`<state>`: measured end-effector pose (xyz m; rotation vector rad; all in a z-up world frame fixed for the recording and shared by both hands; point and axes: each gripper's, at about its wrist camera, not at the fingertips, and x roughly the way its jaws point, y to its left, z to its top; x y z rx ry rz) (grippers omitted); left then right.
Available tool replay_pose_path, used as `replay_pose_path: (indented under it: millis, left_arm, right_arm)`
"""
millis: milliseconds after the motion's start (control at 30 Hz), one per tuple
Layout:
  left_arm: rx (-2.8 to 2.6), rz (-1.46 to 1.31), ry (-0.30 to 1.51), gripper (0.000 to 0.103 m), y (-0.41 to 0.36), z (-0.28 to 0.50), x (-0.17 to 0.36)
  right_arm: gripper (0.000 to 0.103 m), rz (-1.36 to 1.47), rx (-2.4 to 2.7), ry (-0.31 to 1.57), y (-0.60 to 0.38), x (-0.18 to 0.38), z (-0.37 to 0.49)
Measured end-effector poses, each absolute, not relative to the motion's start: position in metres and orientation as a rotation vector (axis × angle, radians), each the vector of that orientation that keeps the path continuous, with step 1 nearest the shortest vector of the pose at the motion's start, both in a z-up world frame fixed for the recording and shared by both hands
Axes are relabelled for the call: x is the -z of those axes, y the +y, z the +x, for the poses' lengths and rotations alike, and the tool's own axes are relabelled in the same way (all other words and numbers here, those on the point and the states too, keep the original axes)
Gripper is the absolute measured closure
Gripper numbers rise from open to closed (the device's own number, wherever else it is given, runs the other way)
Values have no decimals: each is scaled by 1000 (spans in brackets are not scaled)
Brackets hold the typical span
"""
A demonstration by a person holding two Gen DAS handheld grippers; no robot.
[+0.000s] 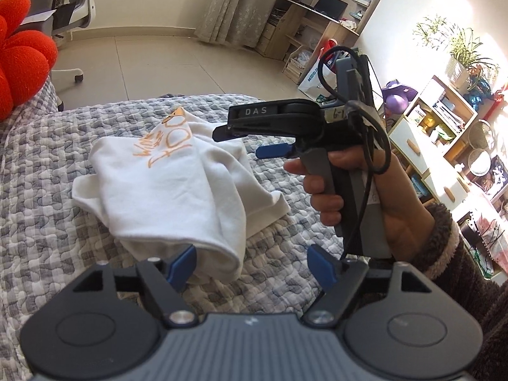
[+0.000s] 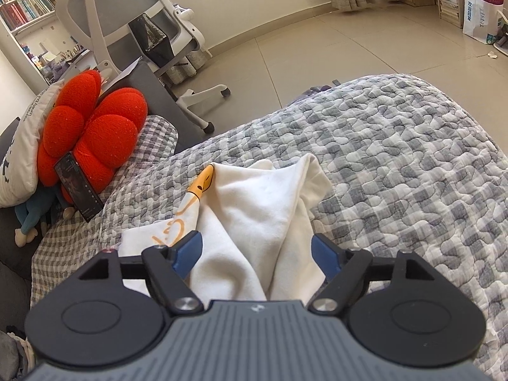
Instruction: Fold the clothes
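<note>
A white garment (image 1: 165, 184) with orange print lies loosely folded on the grey checked quilt (image 1: 47, 165). My left gripper (image 1: 252, 260) is open just in front of the garment's near edge; a fold of cloth lies beside its left finger (image 1: 182, 262), and nothing is pinched. In the right wrist view the same garment (image 2: 254, 209) lies bunched, with a yellow smiley print at its far tip. My right gripper (image 2: 257, 247) stands open over it with cloth between the jaws, and the pads do not press on it. A person's hand (image 1: 349, 190) holds that gripper's handle at the garment's right side.
A red flower cushion (image 2: 92, 133) with a dark phone (image 2: 79, 187) leaning on it sits at the quilt's left end, beside a white pillow (image 2: 22, 146). An office chair (image 2: 133, 31) stands on the tiled floor beyond. Shelves and plants (image 1: 444, 120) line the right wall.
</note>
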<state>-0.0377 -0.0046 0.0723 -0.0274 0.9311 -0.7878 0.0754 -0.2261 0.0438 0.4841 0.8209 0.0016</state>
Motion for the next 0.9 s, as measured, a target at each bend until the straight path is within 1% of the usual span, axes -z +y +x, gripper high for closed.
replay_pose_path:
  millis: [100,167,267,367,900]
  left_arm:
    - [789,-34,920,23,-3,-40,-76]
    - [790,-41,910,22,-3,-41,-78]
    - [792,-50,897,19,-2,-43,-81]
    - [795,-59,882,17,-1,-45,-84]
    - [778,-130,795,12,13,-52,-106]
  right_arm:
    - [20,459,7,817,-224,-46,73]
    - [12,433,8,808,-221,-49,71]
    - [7,408,6,789,-217,-52,66]
    - [5,401,4,785,-215,-53,64]
    - [4,432,37,822,-224,-44,75]
